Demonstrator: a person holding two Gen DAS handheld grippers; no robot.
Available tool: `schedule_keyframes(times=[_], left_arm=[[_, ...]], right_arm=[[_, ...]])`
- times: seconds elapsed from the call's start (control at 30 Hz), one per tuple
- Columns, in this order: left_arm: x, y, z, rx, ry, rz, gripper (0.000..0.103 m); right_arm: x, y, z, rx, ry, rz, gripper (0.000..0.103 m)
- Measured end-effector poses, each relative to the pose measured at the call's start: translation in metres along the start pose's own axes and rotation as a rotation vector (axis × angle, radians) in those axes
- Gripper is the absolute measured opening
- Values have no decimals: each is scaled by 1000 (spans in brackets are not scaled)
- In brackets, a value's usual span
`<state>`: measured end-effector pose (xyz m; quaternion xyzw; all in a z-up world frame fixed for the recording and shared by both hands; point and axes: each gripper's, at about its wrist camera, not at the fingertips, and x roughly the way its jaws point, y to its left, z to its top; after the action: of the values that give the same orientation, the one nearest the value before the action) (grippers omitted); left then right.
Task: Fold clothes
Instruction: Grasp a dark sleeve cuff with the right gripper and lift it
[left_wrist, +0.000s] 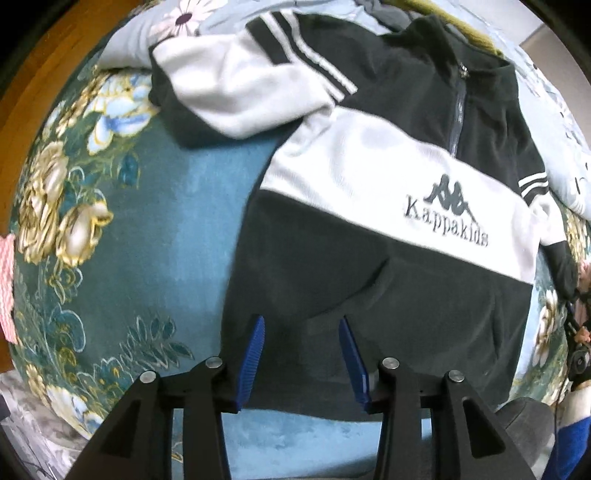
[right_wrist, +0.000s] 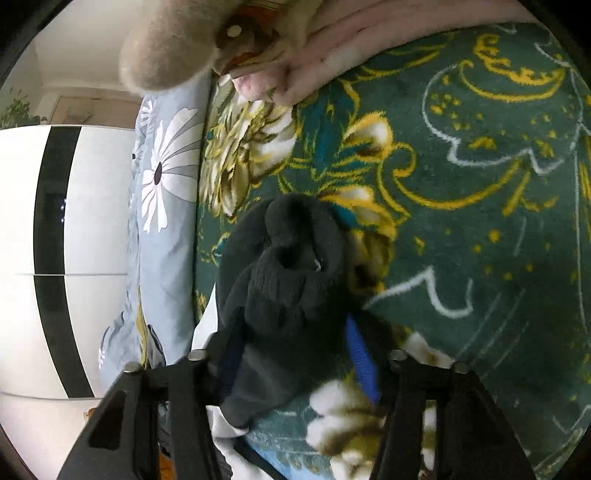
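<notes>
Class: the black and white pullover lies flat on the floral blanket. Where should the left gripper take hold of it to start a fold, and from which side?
Grip the black hem of the pullover, the edge nearest the left gripper. Come straight down from above: the hem lies flat on the blanket, and the open jaws already straddle it, so they probably only need to close on it.

- Both fisheye views bend strongly at the edges, with black corners.
- Soft, even indoor light; shadows faint.
- The white wardrobe (right_wrist: 92, 221) glares — nearly blown out.
- Slight motion blur softens the black cuff (right_wrist: 291, 266).
</notes>
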<state>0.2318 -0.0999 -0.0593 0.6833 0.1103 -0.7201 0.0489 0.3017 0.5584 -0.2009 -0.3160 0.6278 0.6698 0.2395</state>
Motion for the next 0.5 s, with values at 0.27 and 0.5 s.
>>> schedule_keyframes(times=[0.27, 0.5], left_arm=[[10, 19, 7, -45, -5, -40, 47], [8, 56, 14, -132, -53, -115, 46]], right_arm=[[-64, 79, 6, -255, -198, -5, 10], [-105, 212, -95, -682, -252, 78, 10]])
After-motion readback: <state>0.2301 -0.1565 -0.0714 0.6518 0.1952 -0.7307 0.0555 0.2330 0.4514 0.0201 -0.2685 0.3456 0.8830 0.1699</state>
